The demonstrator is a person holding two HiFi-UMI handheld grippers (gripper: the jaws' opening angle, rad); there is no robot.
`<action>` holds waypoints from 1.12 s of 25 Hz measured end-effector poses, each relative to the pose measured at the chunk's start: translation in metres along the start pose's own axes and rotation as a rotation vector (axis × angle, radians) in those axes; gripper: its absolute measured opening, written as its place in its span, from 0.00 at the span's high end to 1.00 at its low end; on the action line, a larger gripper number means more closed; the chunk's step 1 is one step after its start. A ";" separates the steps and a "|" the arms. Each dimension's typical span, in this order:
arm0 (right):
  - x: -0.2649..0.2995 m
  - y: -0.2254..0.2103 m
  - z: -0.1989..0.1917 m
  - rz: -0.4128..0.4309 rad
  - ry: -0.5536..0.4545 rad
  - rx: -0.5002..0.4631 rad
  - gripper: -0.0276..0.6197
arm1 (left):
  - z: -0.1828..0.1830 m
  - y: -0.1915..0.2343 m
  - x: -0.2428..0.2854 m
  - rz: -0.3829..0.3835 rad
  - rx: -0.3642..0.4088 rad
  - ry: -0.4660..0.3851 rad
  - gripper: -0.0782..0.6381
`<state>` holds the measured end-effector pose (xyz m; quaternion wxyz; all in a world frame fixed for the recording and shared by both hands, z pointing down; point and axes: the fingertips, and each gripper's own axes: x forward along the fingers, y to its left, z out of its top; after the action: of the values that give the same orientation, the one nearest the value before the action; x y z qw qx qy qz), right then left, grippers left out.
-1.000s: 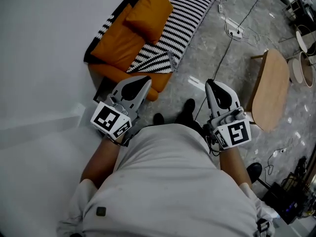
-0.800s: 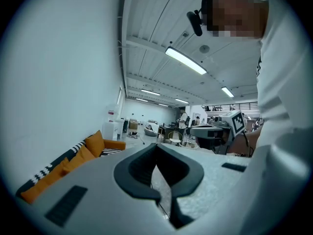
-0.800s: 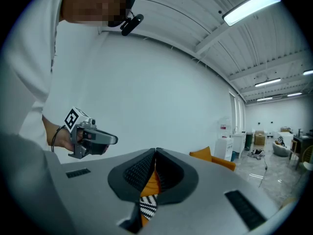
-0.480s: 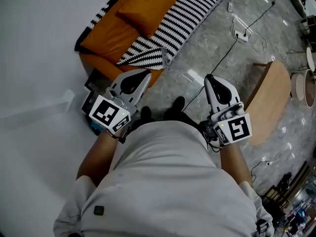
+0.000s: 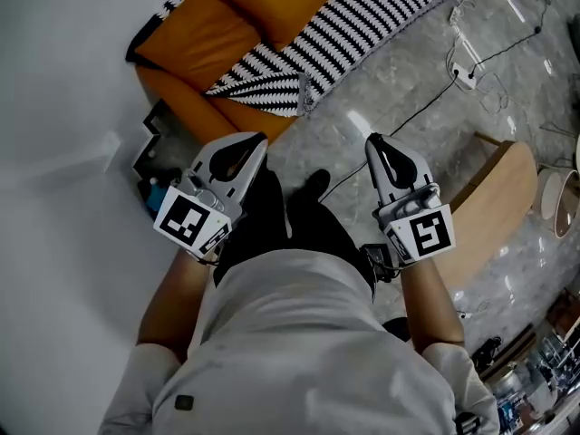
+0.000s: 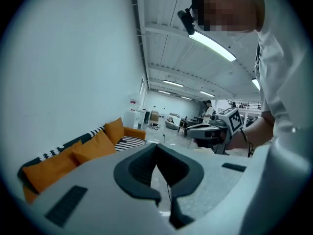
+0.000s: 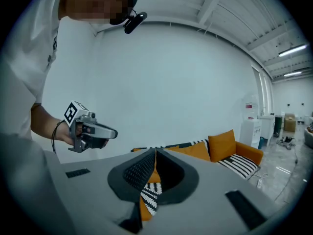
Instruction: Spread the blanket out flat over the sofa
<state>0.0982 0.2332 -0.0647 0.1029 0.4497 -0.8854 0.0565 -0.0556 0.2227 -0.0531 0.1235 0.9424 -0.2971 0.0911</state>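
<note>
The orange fabric sofa (image 5: 195,43) carries the black-and-white striped blanket (image 5: 362,25) along its seat. It lies mostly flat, but its near end looks folded over, so some smoothing seems left. The left gripper (image 5: 259,138) and right gripper (image 5: 371,140) hang well apart from it, jaws together and empty. Since a second ago the sofa has slid higher in the head view.

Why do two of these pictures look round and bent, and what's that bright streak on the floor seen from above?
Left gripper view and right gripper view: wide-angle lenses curve straight lines and blacken the corners; the sofa looks small and far. Head view: the streak is glare on the glossy floor; the striped blanket looks crisp.
</note>
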 end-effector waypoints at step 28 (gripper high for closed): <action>0.270 -0.122 -0.343 -0.005 0.301 0.130 0.76 | -0.248 0.183 0.153 -0.184 -0.123 0.247 0.88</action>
<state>0.0871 0.0152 0.3330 0.2052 0.4443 -0.8533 0.1798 -0.0626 0.0664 0.2533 0.2245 0.9379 -0.1969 0.1762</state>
